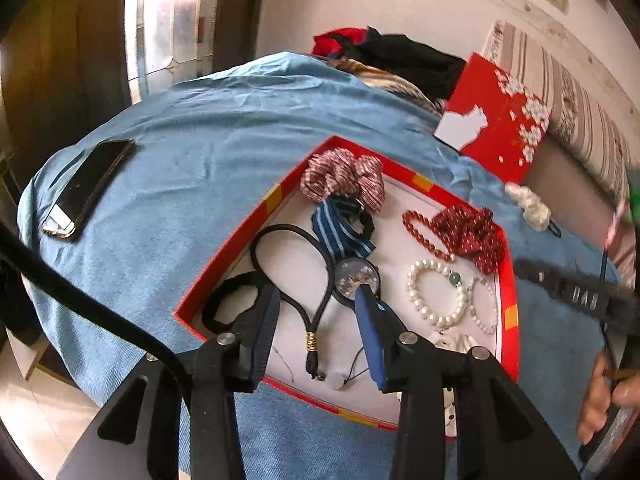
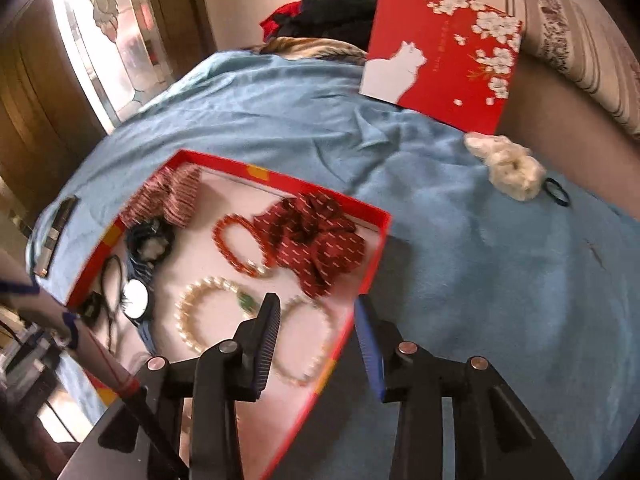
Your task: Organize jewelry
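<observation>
Both grippers hung parted over the red box (image 1: 507, 280), nothing pressed between the pads. Between the left gripper's (image 1: 318, 300) fingers lay a black cord loop (image 1: 292, 264), with the round watch (image 1: 356, 279) touching the right fingertip. The right gripper (image 2: 316, 306) straddled the box's near wall, a small pearl bracelet (image 2: 308, 340) between its fingers; a white scrunchie (image 2: 508, 164) lay well beyond on the blue cloth (image 2: 500, 260).
</observation>
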A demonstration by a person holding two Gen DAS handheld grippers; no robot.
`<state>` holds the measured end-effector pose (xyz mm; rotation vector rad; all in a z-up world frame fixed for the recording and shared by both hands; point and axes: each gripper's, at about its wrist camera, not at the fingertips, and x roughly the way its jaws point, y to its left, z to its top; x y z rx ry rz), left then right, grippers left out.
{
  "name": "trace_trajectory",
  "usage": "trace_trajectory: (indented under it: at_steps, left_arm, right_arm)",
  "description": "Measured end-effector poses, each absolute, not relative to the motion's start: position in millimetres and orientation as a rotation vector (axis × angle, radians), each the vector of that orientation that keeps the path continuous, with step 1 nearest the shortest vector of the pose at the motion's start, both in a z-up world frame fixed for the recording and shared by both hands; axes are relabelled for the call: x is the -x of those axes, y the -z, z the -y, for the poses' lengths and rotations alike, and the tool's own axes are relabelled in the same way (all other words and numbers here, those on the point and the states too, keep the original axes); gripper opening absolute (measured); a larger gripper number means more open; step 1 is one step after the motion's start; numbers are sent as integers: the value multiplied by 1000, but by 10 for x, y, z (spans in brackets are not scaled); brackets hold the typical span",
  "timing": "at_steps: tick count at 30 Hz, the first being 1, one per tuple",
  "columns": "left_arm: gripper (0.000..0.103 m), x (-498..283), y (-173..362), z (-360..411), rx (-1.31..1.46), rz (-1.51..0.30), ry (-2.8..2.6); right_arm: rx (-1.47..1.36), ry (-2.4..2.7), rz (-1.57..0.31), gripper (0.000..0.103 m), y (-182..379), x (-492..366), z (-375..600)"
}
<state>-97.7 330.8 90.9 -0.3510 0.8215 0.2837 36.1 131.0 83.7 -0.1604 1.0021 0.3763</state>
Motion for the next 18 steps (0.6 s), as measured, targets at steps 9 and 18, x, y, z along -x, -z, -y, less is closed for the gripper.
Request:
trace_trajectory:
  at_steps: [9, 18]
  left_arm:
    - [49, 987, -951, -3231, 333, -796, -319]
    - [55, 960, -1013, -3004, 240, -774, -333]
  right_arm:
    - [165, -300, -1046, 41, -615, -350, -1281]
    - [121, -310, -1016, 42, -734, -139, -1048]
